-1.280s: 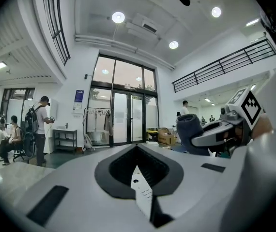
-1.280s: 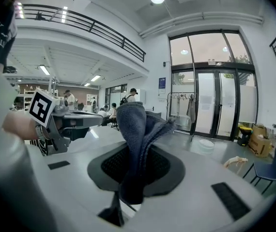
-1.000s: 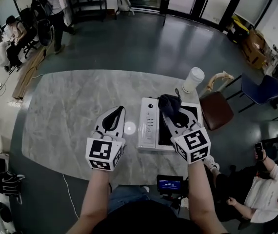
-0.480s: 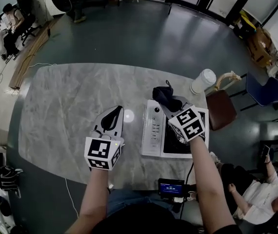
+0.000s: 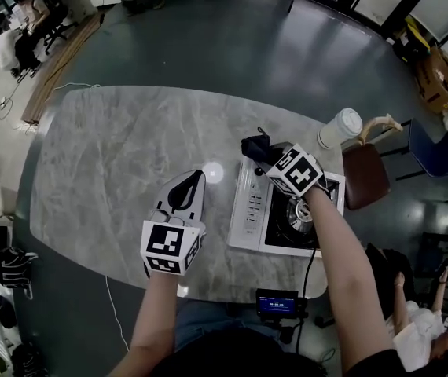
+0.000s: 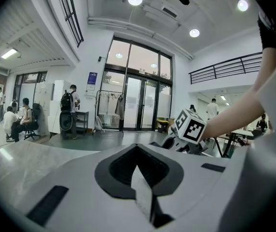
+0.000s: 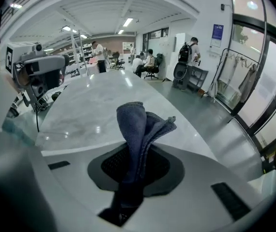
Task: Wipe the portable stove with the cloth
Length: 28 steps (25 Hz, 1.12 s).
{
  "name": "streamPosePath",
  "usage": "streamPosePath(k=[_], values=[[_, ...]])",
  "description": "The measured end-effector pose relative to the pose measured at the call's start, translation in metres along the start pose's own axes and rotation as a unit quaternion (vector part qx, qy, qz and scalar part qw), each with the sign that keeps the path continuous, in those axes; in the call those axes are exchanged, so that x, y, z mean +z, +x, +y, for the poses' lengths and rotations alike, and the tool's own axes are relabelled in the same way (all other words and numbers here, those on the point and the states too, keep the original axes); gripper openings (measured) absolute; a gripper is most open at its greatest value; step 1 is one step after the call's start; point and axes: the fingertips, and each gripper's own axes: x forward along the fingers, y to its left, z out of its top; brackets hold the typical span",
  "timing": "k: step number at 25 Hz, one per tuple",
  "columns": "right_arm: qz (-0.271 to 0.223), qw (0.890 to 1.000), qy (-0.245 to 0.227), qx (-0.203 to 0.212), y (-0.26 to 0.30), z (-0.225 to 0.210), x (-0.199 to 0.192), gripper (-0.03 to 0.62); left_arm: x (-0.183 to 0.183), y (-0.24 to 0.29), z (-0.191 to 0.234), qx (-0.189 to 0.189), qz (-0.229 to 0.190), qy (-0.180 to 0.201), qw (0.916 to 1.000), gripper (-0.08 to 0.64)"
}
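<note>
Stove (image 5: 249, 210): head view, centre right, on table (image 5: 114, 171)
Cloth (image 5: 254, 148): dark, at stove's upper left corner
Left gripper (image 6: 138, 153): own view, jaws together, empty
Right gripper (image 7: 128, 178): own view, clamped on cloth (image 7: 137, 124)
Handling: soft, light, limp; likely best held by bunched fold

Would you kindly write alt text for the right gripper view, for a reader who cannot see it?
The right hand-held gripper is shut on a dark blue cloth, which sticks up between its jaws; beyond lies a grey marble table.
</note>
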Motion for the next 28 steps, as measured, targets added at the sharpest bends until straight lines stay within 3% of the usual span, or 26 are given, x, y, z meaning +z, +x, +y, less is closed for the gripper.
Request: streamPosePath(k=[4, 9, 20, 28], values=[[0.041, 0.999, -0.005, 0.033, 0.011, 0.001, -0.003, 0.074, -0.002, -0.005, -0.002, 0.006, 0.003, 0.000, 1.0000, 0.011], [0.058, 0.997, 0.030, 0.048, 0.011, 0.000, -0.001, 0.074, -0.003, -0.010, -0.005, 0.015, 0.002, -0.001, 0.9999, 0.011], [0.070, 0.992, -0.079, 0.063, 0.009, 0.040, -0.006, 0.074, 0.010, -0.026, -0.003, 0.039, -0.012, 0.002, 0.9992, 0.011], [0.081, 0.985, -0.131, 0.082, -0.001, 0.076, -0.015, 0.074, 0.019, -0.031, -0.005, 0.050, -0.027, 0.005, 0.9983, 0.011]])
